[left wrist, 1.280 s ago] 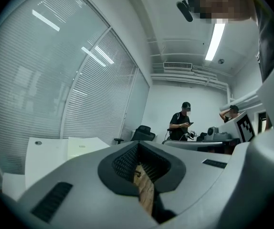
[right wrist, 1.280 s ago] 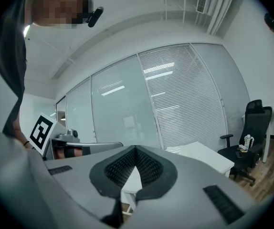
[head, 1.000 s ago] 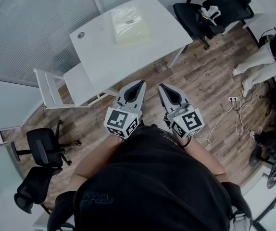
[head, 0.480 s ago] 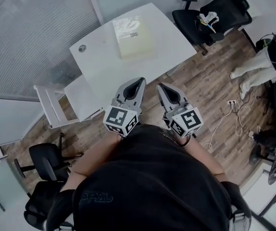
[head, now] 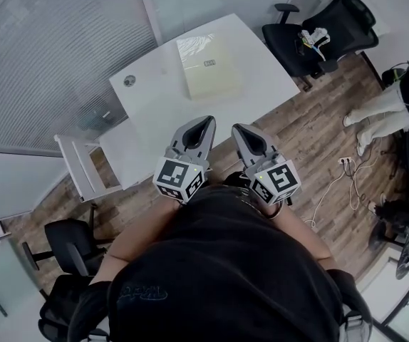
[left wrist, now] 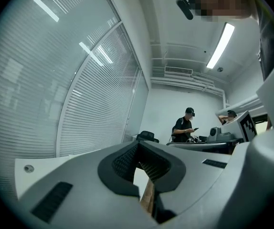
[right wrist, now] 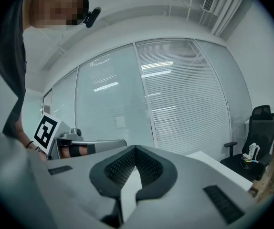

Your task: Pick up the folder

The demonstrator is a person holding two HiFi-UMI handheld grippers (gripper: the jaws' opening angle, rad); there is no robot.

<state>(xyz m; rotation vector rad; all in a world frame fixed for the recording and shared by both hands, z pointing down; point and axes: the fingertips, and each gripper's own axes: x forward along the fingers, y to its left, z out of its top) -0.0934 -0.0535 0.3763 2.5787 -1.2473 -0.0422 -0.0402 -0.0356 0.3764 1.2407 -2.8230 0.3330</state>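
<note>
A pale cream folder (head: 210,66) lies flat on the far half of the white table (head: 154,109) in the head view. Both grippers are held level, side by side, in front of the person's chest and pointing at the table. My left gripper (head: 204,122) hangs over the table's near edge, still well short of the folder, with its jaws shut and nothing in them. My right gripper (head: 241,128) is just right of it, over the table's near corner, also shut and empty. The gripper views show the closed jaws (left wrist: 138,146) (right wrist: 136,150) but not the folder.
A black office chair (head: 325,30) with small items on its seat stands right of the table. A white low shelf (head: 83,164) sits at the table's left end, and black chairs (head: 73,244) lower left. A person (head: 393,98) and cables (head: 347,161) are on the wooden floor at right.
The person has stepped toward the table: table and folder have come closer in the head view, and both grippers, still shut, now reach its near edge.
</note>
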